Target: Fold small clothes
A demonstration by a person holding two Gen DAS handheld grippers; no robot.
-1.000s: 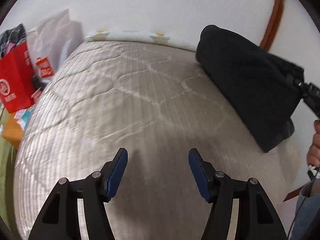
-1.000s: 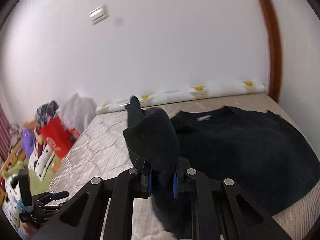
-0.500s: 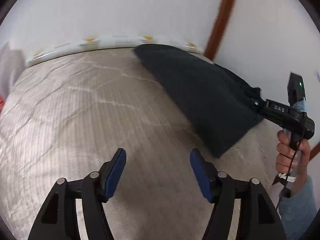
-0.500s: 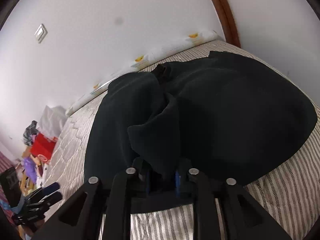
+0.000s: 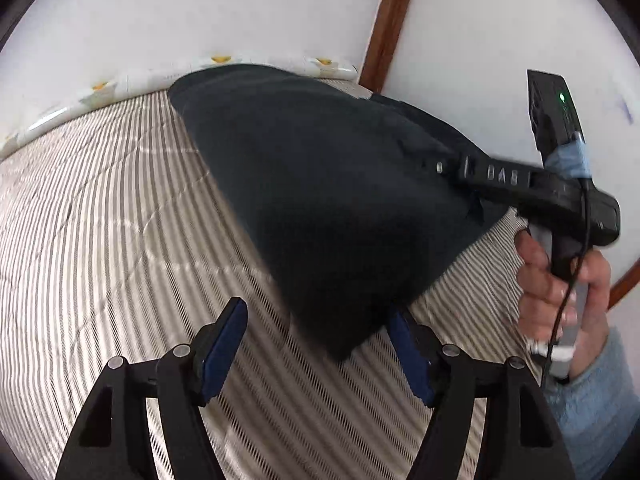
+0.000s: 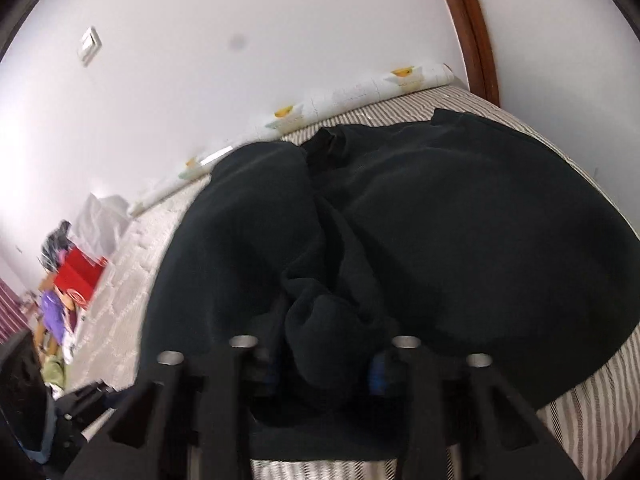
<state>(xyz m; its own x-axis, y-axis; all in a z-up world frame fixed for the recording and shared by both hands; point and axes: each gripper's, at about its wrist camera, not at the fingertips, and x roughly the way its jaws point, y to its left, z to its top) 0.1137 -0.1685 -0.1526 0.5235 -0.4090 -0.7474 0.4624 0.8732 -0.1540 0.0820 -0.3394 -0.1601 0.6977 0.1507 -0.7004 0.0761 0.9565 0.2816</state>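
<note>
A black garment [image 5: 320,184] lies spread on the striped bed [image 5: 120,220], folded over on itself. My left gripper [image 5: 316,320] hovers low over the bed, its jaws opening. The garment's near corner lies between the blue pads [image 5: 222,340], close to the right one, and neither pad presses on it. In the left wrist view my right gripper [image 5: 444,168] reaches in from the right, its tips buried in the cloth. In the right wrist view the right gripper [image 6: 324,368] is shut on a bunched fold of the black garment [image 6: 460,240], low over the bed [image 6: 580,420].
A white bolster [image 5: 224,62] with yellow prints lines the wall at the bed's far edge. A brown door frame [image 5: 384,20] rises at the back right. A hand [image 5: 552,292] in a blue-grey sleeve grips the right tool. A red bag [image 6: 76,276] and clutter sit left of the bed.
The left gripper swung right across the bed to the garment's near corner. The right gripper came down with its fold, so the lifted cloth now lies over the rest of the garment.
</note>
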